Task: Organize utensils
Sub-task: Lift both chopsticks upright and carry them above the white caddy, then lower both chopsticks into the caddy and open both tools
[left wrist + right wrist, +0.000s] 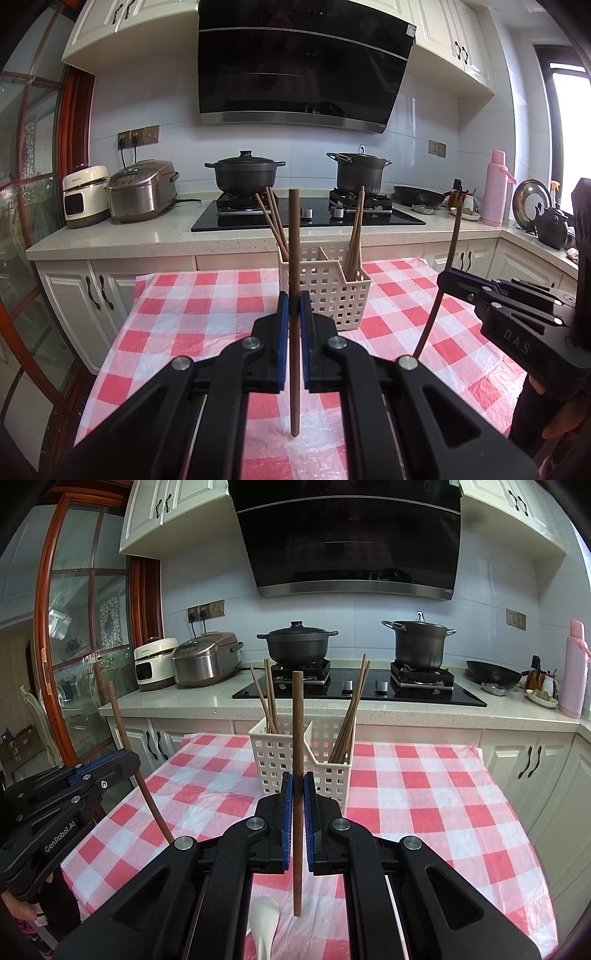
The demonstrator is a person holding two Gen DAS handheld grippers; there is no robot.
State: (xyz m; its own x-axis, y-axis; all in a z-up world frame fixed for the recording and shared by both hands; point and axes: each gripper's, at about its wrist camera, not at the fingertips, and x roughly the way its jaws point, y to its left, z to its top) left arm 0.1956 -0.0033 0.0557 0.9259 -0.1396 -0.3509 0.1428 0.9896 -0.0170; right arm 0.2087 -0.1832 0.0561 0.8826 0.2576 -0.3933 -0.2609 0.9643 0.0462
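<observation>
The left gripper's fingers (283,314) clench one upright brown chopstick (294,258), the right gripper's fingers (287,794) another (297,738), above the checkered desk (424,794). Just ahead stands a white divided basket (273,760) with chopsticks in both compartments; a white spoon (263,919) lies near.

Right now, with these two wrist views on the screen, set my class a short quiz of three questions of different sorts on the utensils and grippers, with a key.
1. True or false: the left gripper is shut on a brown chopstick held upright.
2. Multiple choice: the white basket on the checked tablecloth holds
A. spoons only
B. chopsticks in two compartments
C. nothing
3. Fill in: near the bottom edge of the right wrist view, a white ____ lies on the cloth below the right gripper.

Key
1. True; the right gripper likewise grips its own chopstick.
2. B; one bunch on the left, another on the right.
3. spoon
</observation>
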